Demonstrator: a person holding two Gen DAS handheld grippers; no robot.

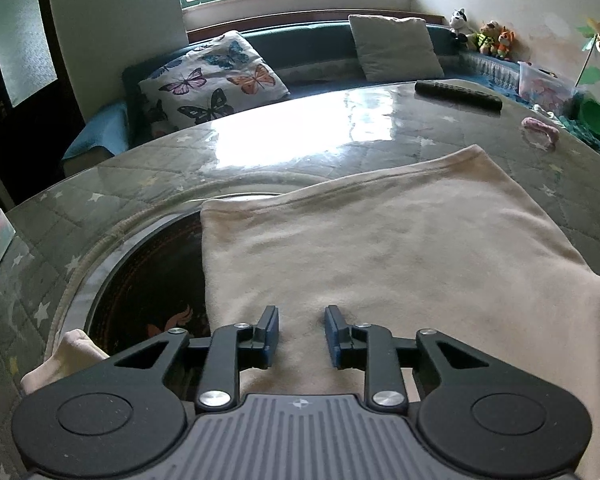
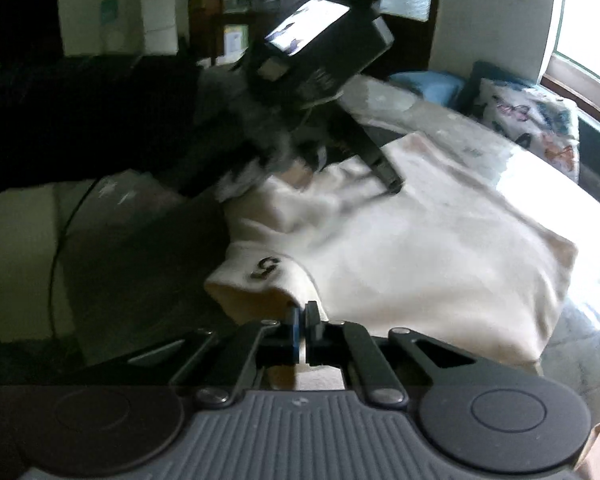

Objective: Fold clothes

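Right gripper (image 2: 302, 312), pinched closed on a cream garment's (image 2: 400, 256) near sleeve edge on the surface (image 1: 300, 128), seems ready to fold it inward, while left gripper (image 1: 301, 318) hovers part-open, holding nothing, above the cloth.

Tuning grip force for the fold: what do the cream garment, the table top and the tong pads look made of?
Cream garment: soft knit, probably fleece or brushed cotton; matte, slightly fuzzy, faint shading, ribbed hem.
Table top: quilted star-print fabric under a clear glossy sheet, glass or plastic; it mirrors the window.
Left tongs pads: blue, matte, likely rubber or soft plastic, on black hard plastic arms with metal pivots.
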